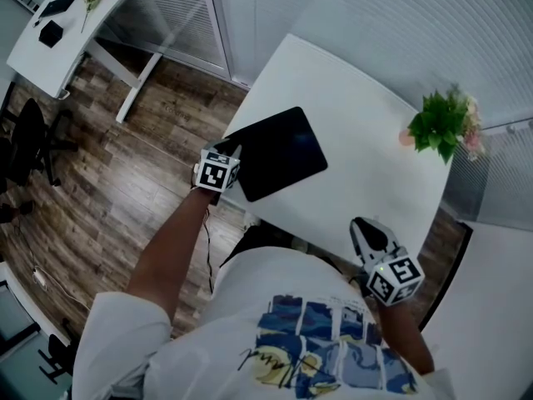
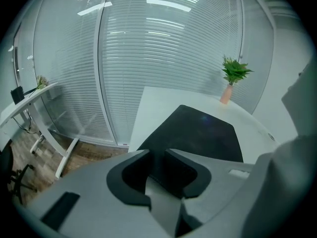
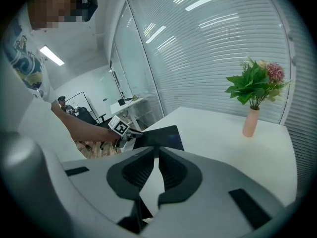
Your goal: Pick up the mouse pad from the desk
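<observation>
A black mouse pad lies at the left edge of the white desk, its near left corner at the desk's edge. My left gripper is at that corner. In the left gripper view the jaws stand a narrow way apart, with the pad's corner in the gap; no pad visibly presses on it. My right gripper hovers over the desk's near right part, away from the pad. Its jaws are shut on nothing. The right gripper view also shows the pad and the left gripper.
A vase with a green plant stands at the desk's far right corner. Glass walls with blinds run behind the desk. Across the wooden floor are another white desk and a black office chair.
</observation>
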### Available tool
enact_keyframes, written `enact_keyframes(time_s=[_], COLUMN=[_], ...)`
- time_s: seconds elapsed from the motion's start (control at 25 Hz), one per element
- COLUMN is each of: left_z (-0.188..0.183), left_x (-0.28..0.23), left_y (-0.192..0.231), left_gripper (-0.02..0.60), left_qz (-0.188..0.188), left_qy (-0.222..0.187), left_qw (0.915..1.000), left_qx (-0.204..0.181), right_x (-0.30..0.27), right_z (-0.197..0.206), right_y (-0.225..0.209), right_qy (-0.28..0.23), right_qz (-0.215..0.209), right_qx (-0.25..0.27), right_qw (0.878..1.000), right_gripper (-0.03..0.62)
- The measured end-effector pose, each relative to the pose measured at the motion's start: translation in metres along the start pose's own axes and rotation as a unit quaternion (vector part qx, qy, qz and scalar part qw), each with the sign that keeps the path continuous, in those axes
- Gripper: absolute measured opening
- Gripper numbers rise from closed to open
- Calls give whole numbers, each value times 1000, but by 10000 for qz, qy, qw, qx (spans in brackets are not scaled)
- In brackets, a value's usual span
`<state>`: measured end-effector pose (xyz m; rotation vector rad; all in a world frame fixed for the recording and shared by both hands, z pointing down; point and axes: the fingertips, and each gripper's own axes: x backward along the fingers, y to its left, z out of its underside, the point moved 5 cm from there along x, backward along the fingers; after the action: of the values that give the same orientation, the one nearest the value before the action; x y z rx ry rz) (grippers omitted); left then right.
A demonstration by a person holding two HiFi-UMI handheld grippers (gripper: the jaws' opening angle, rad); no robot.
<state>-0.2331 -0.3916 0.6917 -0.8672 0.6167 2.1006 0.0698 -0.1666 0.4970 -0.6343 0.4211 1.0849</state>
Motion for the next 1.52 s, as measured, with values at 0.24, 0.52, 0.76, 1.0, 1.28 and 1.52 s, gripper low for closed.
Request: enact_keyframes(time_s=[0.24, 0.52, 0.76, 1.0, 1.28, 1.52], left_z=[-2, -4, -8, -20, -39, -54], left_x=[2, 7, 19, 31, 60, 77], left_y=[-4, -9, -16, -23, -45, -70], left_gripper=[59, 28, 26, 26, 26, 26], left_qz=[23, 36, 52, 99, 208, 200], left_qy=[-31, -111, -279, -451, -699, -837], left_qw=[9996, 9977, 9949, 9920, 9909, 9910], left_qx=[285, 672, 967, 1173, 1131, 1023], right_x=[8, 16, 20, 24, 39, 51], right_z=[1, -1, -4, 0, 5, 10], right_y=[-7, -12, -15, -22, -26, -37], right_qy=[-41, -89, -141, -192, -284, -467], right_qz=[15, 13, -61, -188, -336, -524], right_qx=[13, 53, 105, 156, 234, 308], right_qw=[10000, 9999, 9998, 9995, 9988, 9971], right_gripper=[29, 26, 26, 25, 25, 25])
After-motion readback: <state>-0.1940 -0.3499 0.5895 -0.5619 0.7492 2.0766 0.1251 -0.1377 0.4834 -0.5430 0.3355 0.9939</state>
